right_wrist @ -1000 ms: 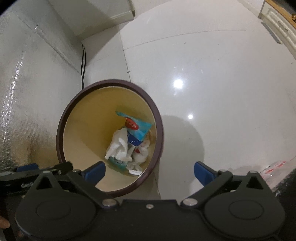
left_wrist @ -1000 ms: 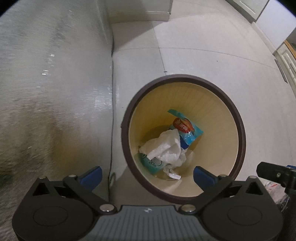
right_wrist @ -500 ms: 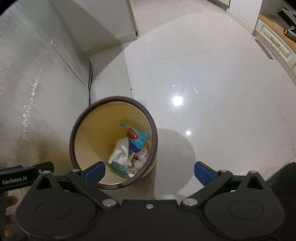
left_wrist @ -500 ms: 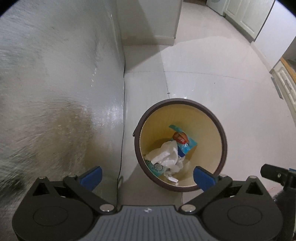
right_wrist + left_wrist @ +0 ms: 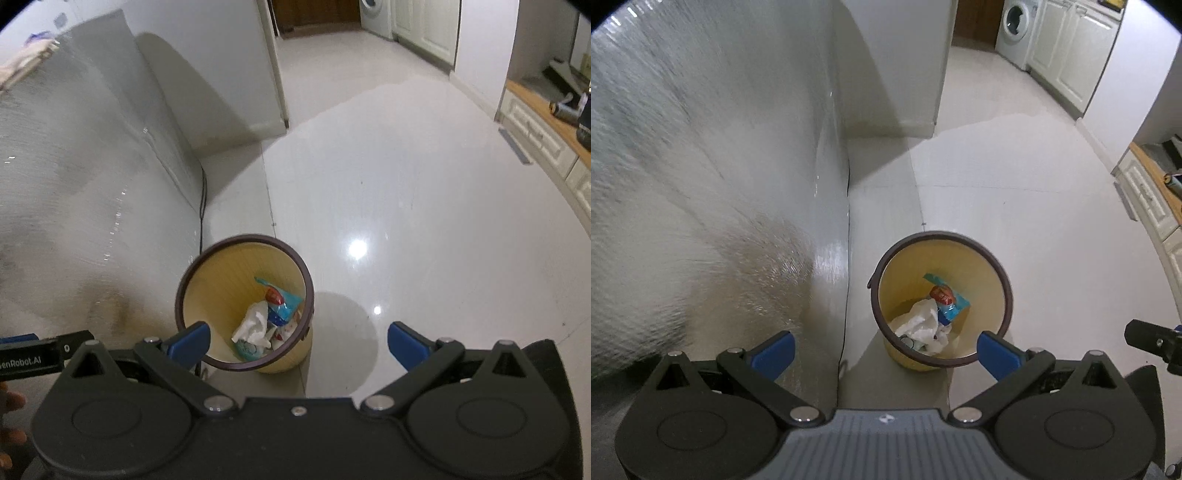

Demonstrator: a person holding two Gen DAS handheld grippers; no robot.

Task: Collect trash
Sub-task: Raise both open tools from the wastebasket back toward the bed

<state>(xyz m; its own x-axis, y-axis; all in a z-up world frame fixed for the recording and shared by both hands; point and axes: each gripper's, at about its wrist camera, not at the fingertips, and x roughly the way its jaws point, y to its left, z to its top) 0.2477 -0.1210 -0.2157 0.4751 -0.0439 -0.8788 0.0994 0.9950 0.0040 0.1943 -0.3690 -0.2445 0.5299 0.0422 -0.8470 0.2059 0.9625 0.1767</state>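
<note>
A tan trash bin with a dark brown rim (image 5: 995,267) (image 5: 192,273) stands on the white floor beside a silver appliance. Inside lie crumpled white tissue (image 5: 919,323) (image 5: 253,325), a blue snack wrapper (image 5: 951,301) (image 5: 284,304) and other scraps. My left gripper (image 5: 884,350) is open and empty, held high above the bin. My right gripper (image 5: 299,341) is open and empty too, above and to the right of the bin. The left gripper's body shows at the right wrist view's left edge (image 5: 40,356).
The silver appliance side (image 5: 701,184) (image 5: 74,166) fills the left, with a black cable (image 5: 202,199) along its base. White cabinets (image 5: 1067,55), a washing machine (image 5: 1015,29) and a wooden counter (image 5: 546,110) lie at the far right. The glossy floor (image 5: 406,203) spreads around the bin.
Both grippers have risen and pulled back from the bin, which now looks smaller and lower in both views. More of the room is visible. Both stay open.
</note>
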